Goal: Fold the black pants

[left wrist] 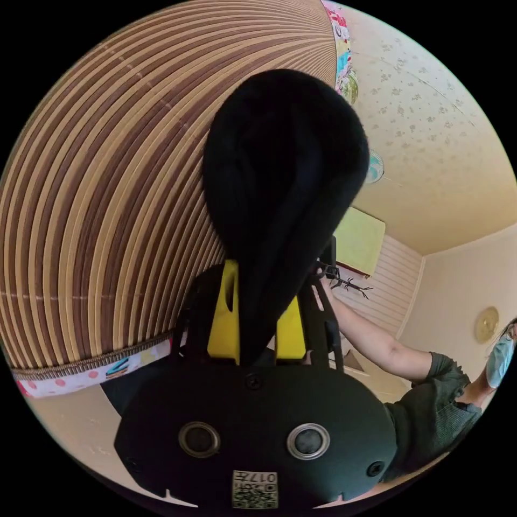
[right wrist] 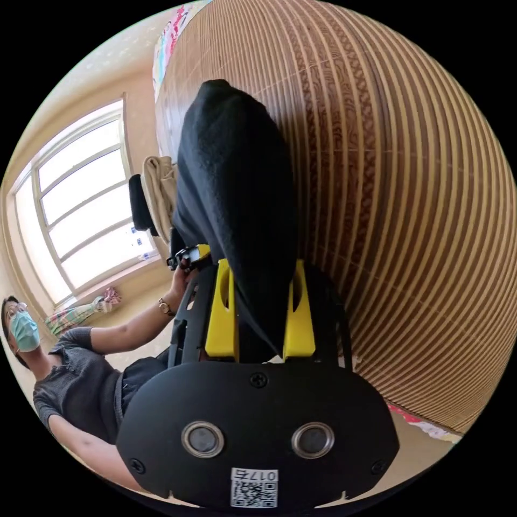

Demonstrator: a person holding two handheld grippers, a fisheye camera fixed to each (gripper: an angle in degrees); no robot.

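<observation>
Left gripper (left wrist: 257, 328): we see its two yellow jaws pressed on a thick bunch of the black pants (left wrist: 280, 177), which bulges out beyond the jaws toward the striped mat.
Right gripper (right wrist: 259, 312): its yellow jaws likewise clamp a fold of the black pants (right wrist: 237, 199), the cloth rising past the jaw tips.
Where the pants are: held up in both grippers, close in front of each camera, above the woven striped mat (left wrist: 97, 204).
Other gripper in sight: in the right gripper view, a second gripper sits just left of the cloth, held by the person's hand (right wrist: 180, 277).
Person: a bare forearm (left wrist: 371, 336) reaches in at the right of the left gripper view; the person sits near the mat's edge.
Room: a window (right wrist: 81, 210) far left in the right gripper view; a patterned ceiling (left wrist: 431, 107).
Step in hand, our judgement: we are carrying a held edge over to fold it.
Doing it well: we should keep both grips level and equally tight, draw the cloth taut between them, and lay it down flat on the mat before letting go.
</observation>
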